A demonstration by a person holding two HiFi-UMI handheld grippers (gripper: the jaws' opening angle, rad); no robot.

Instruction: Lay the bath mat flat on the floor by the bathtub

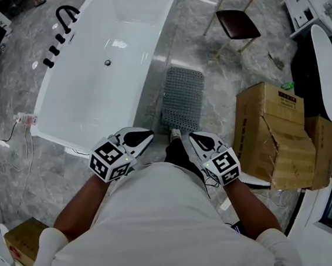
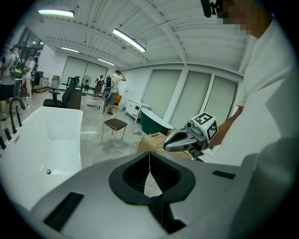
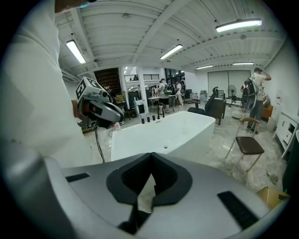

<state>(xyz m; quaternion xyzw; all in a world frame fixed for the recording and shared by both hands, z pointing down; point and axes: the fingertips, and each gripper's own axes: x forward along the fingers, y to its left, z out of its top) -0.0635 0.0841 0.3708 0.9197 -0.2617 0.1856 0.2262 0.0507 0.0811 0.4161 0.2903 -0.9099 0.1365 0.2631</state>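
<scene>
Near the middle of the head view, the bath mat [image 1: 182, 99] lies spread on the grey marbled floor [image 1: 232, 65], just to the right of the white bathtub [image 1: 102, 64]. It is a grey rectangle with a bumpy surface. Its long axis runs up and down the frame, roughly parallel to the tub's long side. One short end points toward the top of the frame and the other toward the person, ending at the shoe [image 1: 175, 134]; from this height I cannot tell whether mat and shoe touch. The mat looks flat, with no fold or curled corner that I can make out.

Both grippers sit low in the frame, close to the person's white shirt [image 1: 169, 218], on either side of the shoe and well clear of the mat. The left gripper [image 2: 149, 158] has its jaws brought together at the tips, with nothing between them; only floor shows through the small gap behind the tips. The right gripper [image 3: 151, 158] is the same: jaws closed tip to tip and holding nothing.

A black tap [image 1: 66, 15] and a row of black knobs [image 1: 54, 50] stand along the tub's left rim. A chair [image 1: 236, 22] with a dark seat stands at the upper right, beyond the mat's far end. Battered cardboard boxes [image 1: 278, 135] sit to the right of the mat, and a smaller box [image 1: 25, 241] lies at the lower left.
</scene>
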